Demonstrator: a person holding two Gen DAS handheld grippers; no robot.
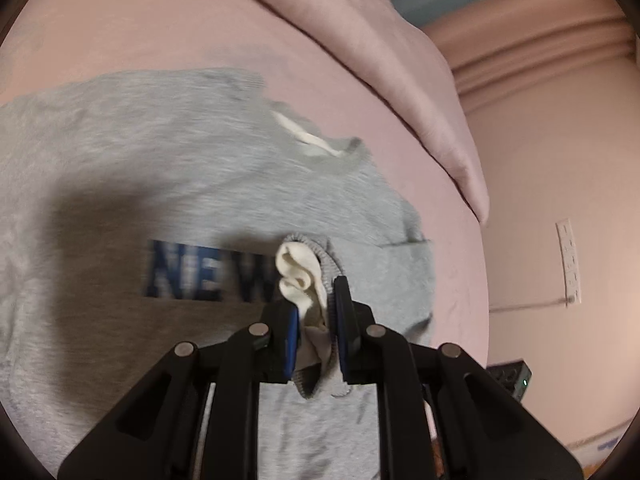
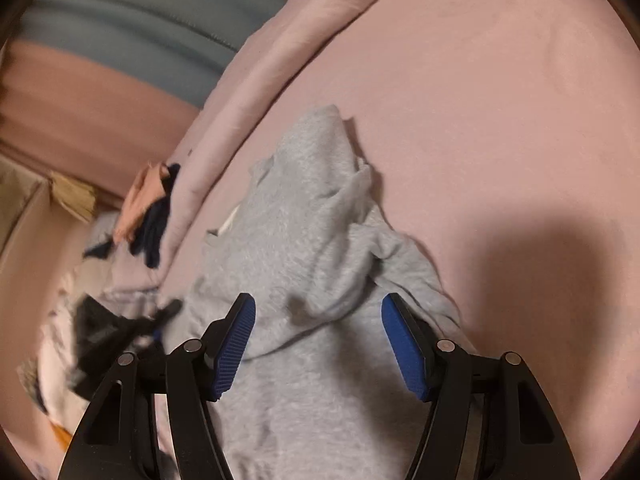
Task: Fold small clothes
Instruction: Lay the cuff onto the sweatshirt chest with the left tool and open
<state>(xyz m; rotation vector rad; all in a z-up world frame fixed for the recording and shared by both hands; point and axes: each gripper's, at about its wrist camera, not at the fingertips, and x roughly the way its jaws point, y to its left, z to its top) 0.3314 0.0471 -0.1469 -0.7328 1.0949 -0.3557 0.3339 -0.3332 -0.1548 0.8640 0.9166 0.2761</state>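
Pinching a cuff [image 1: 316, 280] of the grey sweatshirt [image 1: 160, 168] above its print, the left gripper [image 1: 316, 312] lifts it, while the right gripper [image 2: 318, 316], spread, hovers over bunched cloth.

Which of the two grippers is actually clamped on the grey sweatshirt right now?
The left gripper: its jaws pinch a bunched cuff of the grey sweatshirt, cream lining showing. The right gripper hangs open above the fabric, gripping nothing.

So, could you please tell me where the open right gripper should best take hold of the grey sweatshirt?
Probably the raised fold of the grey sweatshirt between the right gripper fingers, approached from above: it humps off the pink sheet, so the pads can pinch it.
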